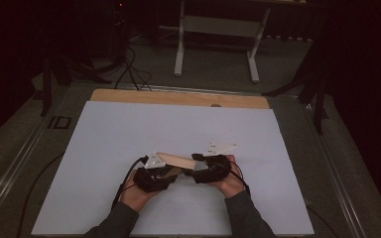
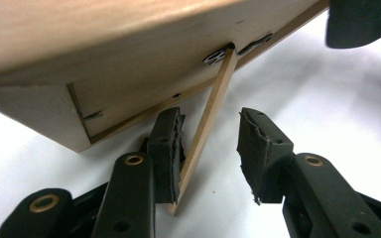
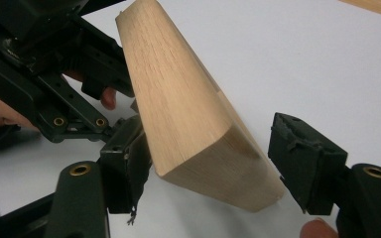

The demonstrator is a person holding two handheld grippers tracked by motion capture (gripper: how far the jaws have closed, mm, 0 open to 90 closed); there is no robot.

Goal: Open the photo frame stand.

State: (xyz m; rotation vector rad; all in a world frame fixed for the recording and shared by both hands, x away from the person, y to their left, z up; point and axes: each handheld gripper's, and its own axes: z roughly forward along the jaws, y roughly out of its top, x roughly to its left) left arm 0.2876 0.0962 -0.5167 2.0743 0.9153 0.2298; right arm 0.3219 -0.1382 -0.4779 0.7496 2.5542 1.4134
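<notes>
A pale wooden block (image 1: 176, 159) hangs tilted just above the white sheet, between both grippers. Its back panel (image 2: 129, 74) carries a thin wooden strut (image 2: 198, 144), hinged at the top and swung outward. My left gripper (image 2: 211, 124) stands open around this strut. The strut leans on the left pad (image 2: 166, 148), and the other pad is well clear. My right gripper (image 3: 211, 131) is open around the block's end (image 3: 178, 99), with its right pad (image 3: 297, 158) apart from the wood. From above, the left gripper (image 1: 174, 172) and right gripper (image 1: 192, 169) point toward each other under the block.
A white sheet (image 1: 129, 134) covers the table, with a strip of bare wooden board (image 1: 178, 98) at the far edge. Both hands rest low near the front. Cables (image 1: 124, 191) trail from the grippers. A white desk frame (image 1: 216, 29) stands on the floor beyond.
</notes>
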